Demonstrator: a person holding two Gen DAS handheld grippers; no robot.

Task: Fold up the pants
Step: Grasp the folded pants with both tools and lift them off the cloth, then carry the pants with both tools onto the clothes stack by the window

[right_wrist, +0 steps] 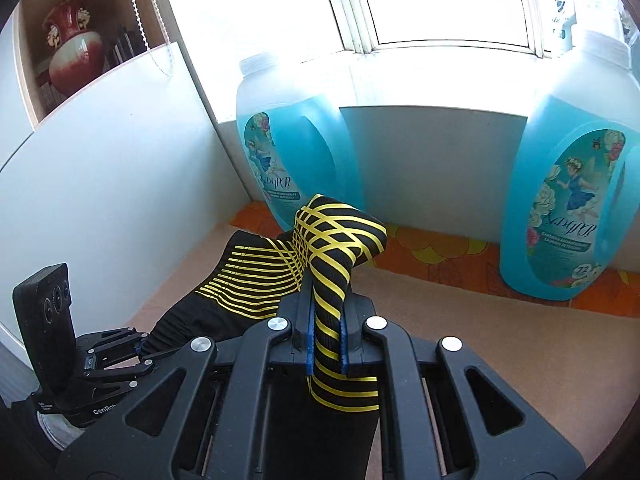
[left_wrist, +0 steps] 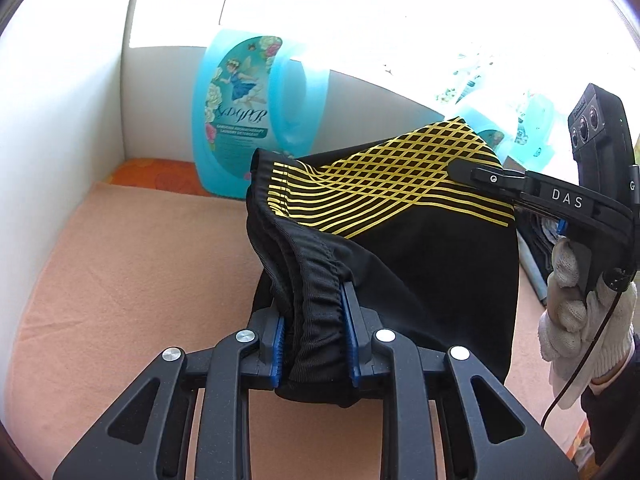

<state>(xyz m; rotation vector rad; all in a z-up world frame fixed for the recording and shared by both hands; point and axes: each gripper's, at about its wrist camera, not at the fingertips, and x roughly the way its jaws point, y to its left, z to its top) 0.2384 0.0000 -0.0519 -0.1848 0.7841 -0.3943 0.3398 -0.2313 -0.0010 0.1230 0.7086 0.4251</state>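
Black pants (left_wrist: 420,264) with yellow stripes and a yellow lattice hang lifted above the peach cloth surface (left_wrist: 132,280). My left gripper (left_wrist: 314,320) is shut on their gathered elastic waistband, blue pads pressing both sides. My right gripper (right_wrist: 326,332) is shut on a striped fold of the pants (right_wrist: 336,252), which bunches up above the pads. In the left wrist view the right gripper (left_wrist: 466,174) bites the patterned edge at the right, held by a hand in a white glove (left_wrist: 576,304). The left gripper (right_wrist: 140,350) shows at lower left of the right wrist view.
Two big blue detergent jugs (right_wrist: 292,152) (right_wrist: 576,184) stand at the back below a bright window (right_wrist: 444,12). A white wall panel (right_wrist: 100,184) closes the left side, with a red vase (right_wrist: 72,48) on a shelf above. An orange patterned cloth (right_wrist: 440,256) runs along the back.
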